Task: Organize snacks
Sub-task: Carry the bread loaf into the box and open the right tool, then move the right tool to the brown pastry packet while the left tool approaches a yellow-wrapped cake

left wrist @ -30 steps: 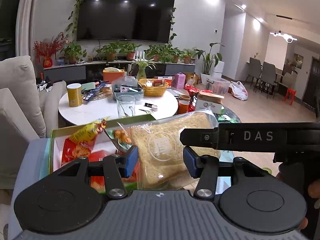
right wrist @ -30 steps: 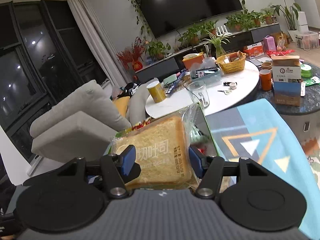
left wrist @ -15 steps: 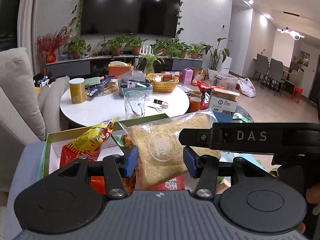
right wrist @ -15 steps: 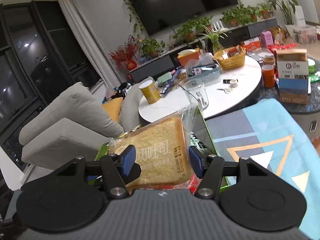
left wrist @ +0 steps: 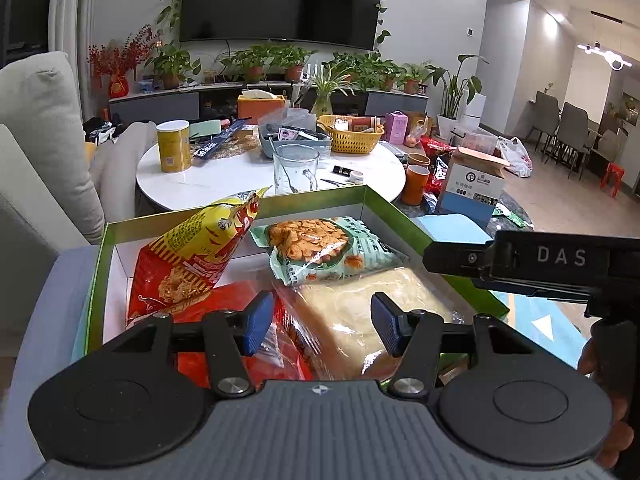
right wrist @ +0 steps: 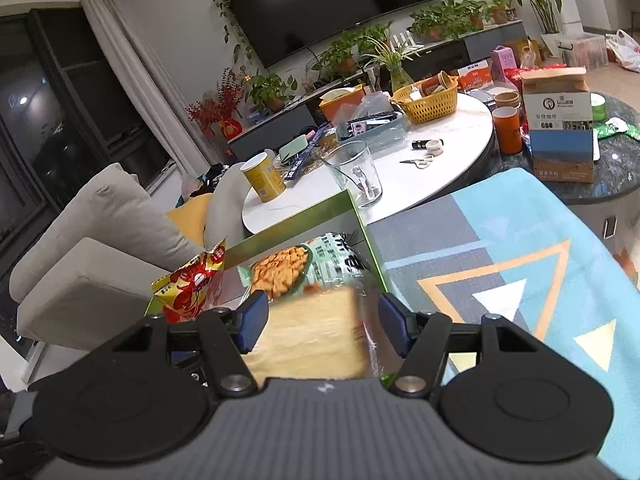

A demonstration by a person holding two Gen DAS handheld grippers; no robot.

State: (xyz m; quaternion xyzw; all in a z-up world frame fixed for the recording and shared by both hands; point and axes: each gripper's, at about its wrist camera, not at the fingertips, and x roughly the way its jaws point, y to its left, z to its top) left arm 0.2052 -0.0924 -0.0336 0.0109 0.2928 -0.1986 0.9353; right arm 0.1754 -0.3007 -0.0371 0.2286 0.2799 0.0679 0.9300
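A clear bag of sliced bread [left wrist: 360, 308] lies tilted flat in the right front of the green-rimmed box [left wrist: 312, 202]. My left gripper [left wrist: 322, 320] straddles the bag's near end; its jaws are opening, and its blue pads stand clear of the loaf. My right gripper [right wrist: 322, 322] has the bread [right wrist: 312, 328] between its pads and is shut on it. One of its black fingers [left wrist: 520, 260] reaches in from the right. A yellow-red chip bag [left wrist: 200, 252] and a green cracker pack [left wrist: 320, 248] also lie in the box, over a red pack [left wrist: 224, 304].
Behind the box is a round white table [left wrist: 240, 176] with a glass jug [left wrist: 294, 168], a yellow can [left wrist: 173, 146] and a yellow basket [left wrist: 350, 136]. A carton [left wrist: 474, 184] and an orange cup [left wrist: 416, 184] stand to the right. A sofa cushion [left wrist: 40, 140] is on the left, a blue patterned cloth [right wrist: 520, 260] on the right.
Both grippers came down over the box. The bread went from standing upright between the fingers to lying flat in the box. The left pads have spread a little.
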